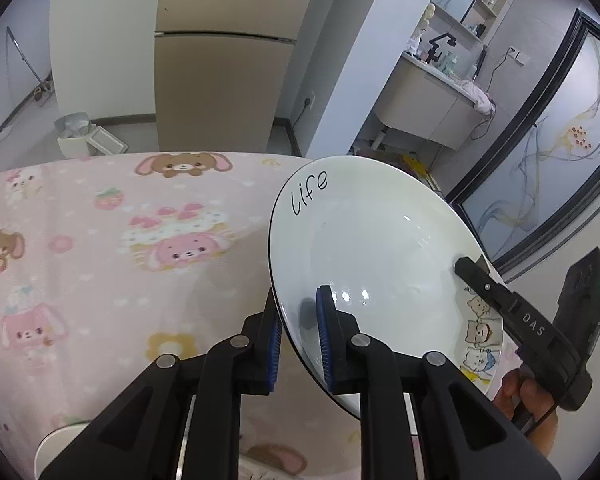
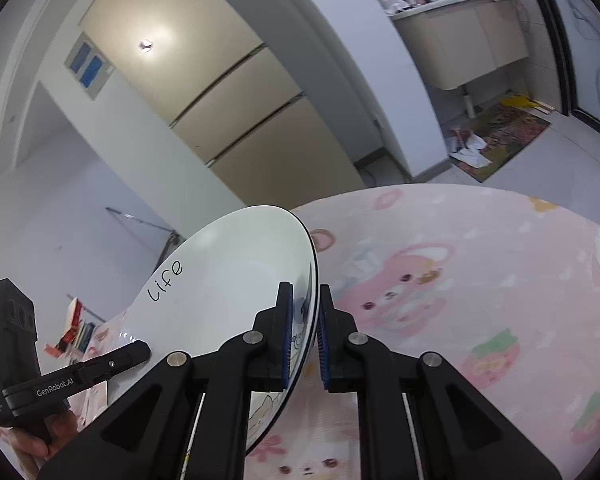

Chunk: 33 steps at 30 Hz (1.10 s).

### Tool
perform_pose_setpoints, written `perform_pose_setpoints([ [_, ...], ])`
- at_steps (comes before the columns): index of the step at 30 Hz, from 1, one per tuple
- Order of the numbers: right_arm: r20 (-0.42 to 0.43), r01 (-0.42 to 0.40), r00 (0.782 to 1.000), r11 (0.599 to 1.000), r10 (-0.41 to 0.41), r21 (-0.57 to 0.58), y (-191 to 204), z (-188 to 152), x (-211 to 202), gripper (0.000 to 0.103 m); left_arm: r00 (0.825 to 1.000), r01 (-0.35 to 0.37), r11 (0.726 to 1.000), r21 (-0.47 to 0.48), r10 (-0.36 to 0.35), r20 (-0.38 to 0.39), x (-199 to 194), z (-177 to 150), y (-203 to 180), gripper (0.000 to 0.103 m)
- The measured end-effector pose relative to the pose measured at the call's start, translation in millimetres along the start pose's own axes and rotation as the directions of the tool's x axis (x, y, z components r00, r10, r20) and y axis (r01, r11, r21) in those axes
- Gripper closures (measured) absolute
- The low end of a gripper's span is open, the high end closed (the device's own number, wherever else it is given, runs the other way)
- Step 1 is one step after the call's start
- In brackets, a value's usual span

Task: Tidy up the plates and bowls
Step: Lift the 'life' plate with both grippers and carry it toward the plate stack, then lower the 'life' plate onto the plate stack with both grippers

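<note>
A white plate (image 1: 372, 240) with a thin black rim, the word "Life" and cartoon cats is held tilted above the pink cartoon tablecloth (image 1: 100, 248). My left gripper (image 1: 298, 332) is shut on its near rim. My right gripper (image 1: 470, 268) grips the opposite rim beside the cats. In the right wrist view the plate (image 2: 228, 280) sits between my right gripper's (image 2: 304, 336) blue pads, and my left gripper (image 2: 136, 354) clamps the far edge.
A white object's edge (image 1: 56, 444) shows at the lower left on the table. A beige fridge (image 1: 220, 60) stands behind the table. A washbasin cabinet (image 1: 428, 108) is at the right, and floor clutter with a mat (image 2: 496, 140) lies beyond the table.
</note>
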State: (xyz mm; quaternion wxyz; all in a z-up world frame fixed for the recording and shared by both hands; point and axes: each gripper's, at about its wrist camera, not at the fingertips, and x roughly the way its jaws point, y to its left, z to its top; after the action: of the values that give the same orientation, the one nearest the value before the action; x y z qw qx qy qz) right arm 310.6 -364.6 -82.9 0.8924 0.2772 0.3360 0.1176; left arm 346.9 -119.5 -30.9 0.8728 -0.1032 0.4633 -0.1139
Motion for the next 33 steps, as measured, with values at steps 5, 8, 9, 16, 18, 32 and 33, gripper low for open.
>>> perform_pose_setpoints([
  [5, 0.009, -0.042, 0.999, 0.998, 0.042, -0.039, 20.4, -0.1, -8.1, 0.093, 1.000, 0.015, 1.000, -0.026, -0.015, 0.022, -30.0, -13.5, 14.6, 0.085],
  [8, 0.015, -0.081, 0.997, 0.996, 0.082, -0.033, 34.6, -4.7, -9.5, 0.094, 0.999, 0.012, 0.999, -0.042, -0.011, 0.033, -50.0, -20.7, 28.1, 0.085],
  [9, 0.011, -0.092, 0.996, 0.995, 0.092, -0.039, 40.5, -6.5, -9.0, 0.094, 0.999, 0.006, 0.998, -0.055, -0.004, 0.037, -57.9, -23.6, 35.1, 0.085],
  [16, -0.032, -0.122, 0.992, 0.985, 0.119, -0.120, 91.5, -26.0, -11.1, 0.094, 0.997, -0.024, 0.995, -0.096, 0.031, 0.072, -106.1, -49.9, 67.3, 0.085],
  [18, -0.050, -0.126, 0.991, 0.981, 0.120, -0.148, 103.9, -34.4, -12.1, 0.093, 0.993, -0.058, 0.994, -0.096, 0.067, 0.098, -122.0, -62.9, 72.0, 0.085],
  [32, -0.118, -0.121, 0.989, 0.960, 0.093, -0.252, 132.7, -82.6, -16.5, 0.092, 0.985, -0.116, 0.989, -0.093, 0.127, 0.118, -144.8, -121.1, 86.3, 0.083],
  [33, -0.121, -0.123, 0.988, 0.959, 0.095, -0.256, 133.2, -83.5, -16.0, 0.092, 0.985, -0.115, 0.989, -0.096, 0.126, 0.121, -144.8, -124.0, 87.2, 0.083],
])
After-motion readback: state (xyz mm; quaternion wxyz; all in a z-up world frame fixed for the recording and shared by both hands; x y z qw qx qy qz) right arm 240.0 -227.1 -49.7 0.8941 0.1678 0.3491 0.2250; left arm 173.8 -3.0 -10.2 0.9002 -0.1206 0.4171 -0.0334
